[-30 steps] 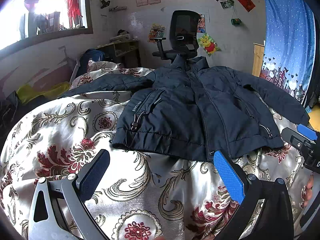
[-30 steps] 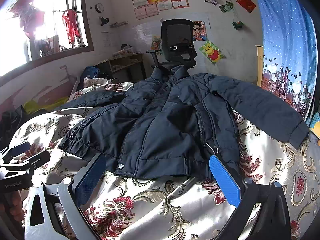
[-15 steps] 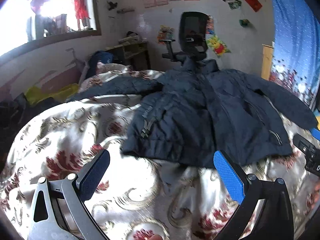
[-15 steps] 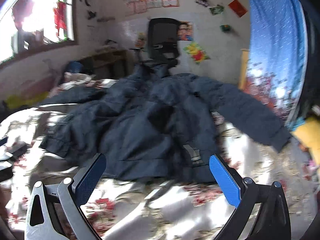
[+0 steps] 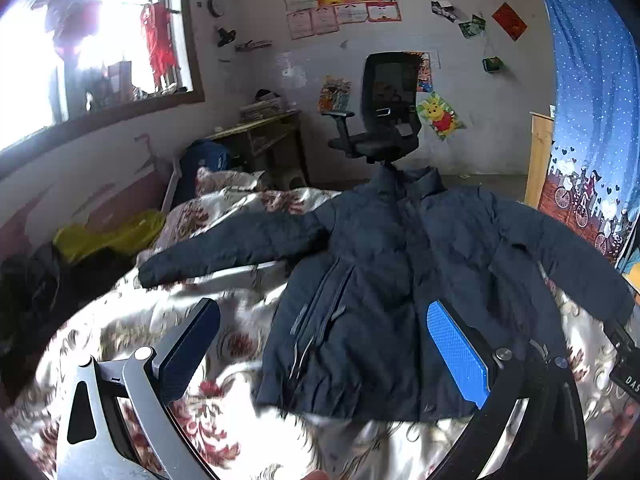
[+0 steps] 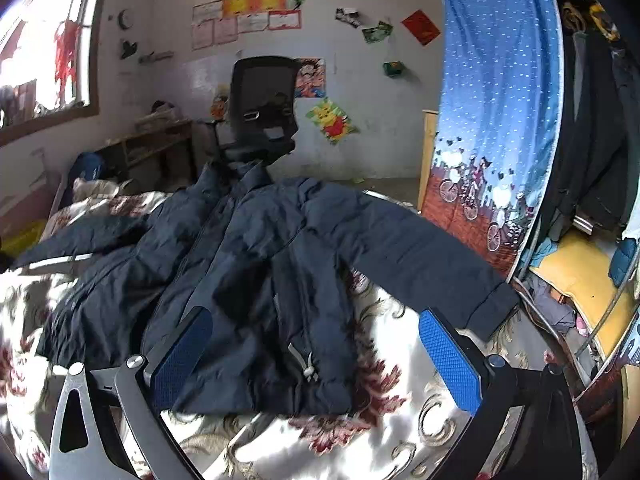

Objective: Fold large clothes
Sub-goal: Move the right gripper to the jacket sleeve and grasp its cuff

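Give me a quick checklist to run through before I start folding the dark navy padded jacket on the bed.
1. Dark navy padded jacket spread front up on the floral satin bedspread: ok.
2. Both sleeves out sideways, left sleeve and right sleeve: ok.
3. Left gripper open, holding nothing: ok.
4. Right gripper open, holding nothing: ok.
5. Front zipped shut: cannot tell.
6. Hem lying flat: not ok, it is rumpled.

Harsh daylight pouring in through the blown-out window (image 5: 100, 40) on the left, glaring white on the bedspread (image 5: 240, 432); motion-blurred near the bottom, strongly bowed and dark at fisheye edges.
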Motion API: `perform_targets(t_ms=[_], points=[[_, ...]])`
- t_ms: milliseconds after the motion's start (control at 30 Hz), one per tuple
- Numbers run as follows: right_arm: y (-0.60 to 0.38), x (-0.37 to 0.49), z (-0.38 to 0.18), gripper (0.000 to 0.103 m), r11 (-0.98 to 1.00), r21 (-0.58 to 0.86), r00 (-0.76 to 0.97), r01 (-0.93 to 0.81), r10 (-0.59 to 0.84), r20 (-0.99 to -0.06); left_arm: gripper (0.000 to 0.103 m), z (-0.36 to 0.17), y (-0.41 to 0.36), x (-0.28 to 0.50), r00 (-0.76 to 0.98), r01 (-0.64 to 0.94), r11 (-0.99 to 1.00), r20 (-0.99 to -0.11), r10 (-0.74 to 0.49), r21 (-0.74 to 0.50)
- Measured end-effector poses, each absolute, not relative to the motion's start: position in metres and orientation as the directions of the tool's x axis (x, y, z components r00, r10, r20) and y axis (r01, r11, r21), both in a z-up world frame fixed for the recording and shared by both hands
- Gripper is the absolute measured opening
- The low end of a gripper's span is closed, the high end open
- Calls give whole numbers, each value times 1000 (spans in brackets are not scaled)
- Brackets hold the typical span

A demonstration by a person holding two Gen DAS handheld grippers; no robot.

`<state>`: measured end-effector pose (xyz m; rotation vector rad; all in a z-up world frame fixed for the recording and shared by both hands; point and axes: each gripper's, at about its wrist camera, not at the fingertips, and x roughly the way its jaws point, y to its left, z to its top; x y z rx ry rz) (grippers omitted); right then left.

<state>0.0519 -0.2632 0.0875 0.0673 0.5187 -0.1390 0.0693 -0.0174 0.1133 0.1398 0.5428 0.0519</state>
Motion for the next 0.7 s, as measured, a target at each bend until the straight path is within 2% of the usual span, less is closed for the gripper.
perform_targets(t_ms=[133,333,467,633,700], points=[[-292,71,84,103,966,148,842,210,-102,-530,102,130,-37,106,845,42,982,-531,65,186],[-335,108,46,103,910,343,779,233,36,-626,102,118,-61,188,815,165,969,-578,-28,185],[-367,123,24,103,840,452,787,301,49,-615,102,92,-86,255,799,315,931,-580,-156,183],[-415,145,-17,103,605,627,778,491,20,-628,102,54,-113,324,759,397,906,-606,-237,144],[-425,150,-24,103,540,669,788,511,15,-615,102,41,-127,348,746,418,899,-613,-259,129]])
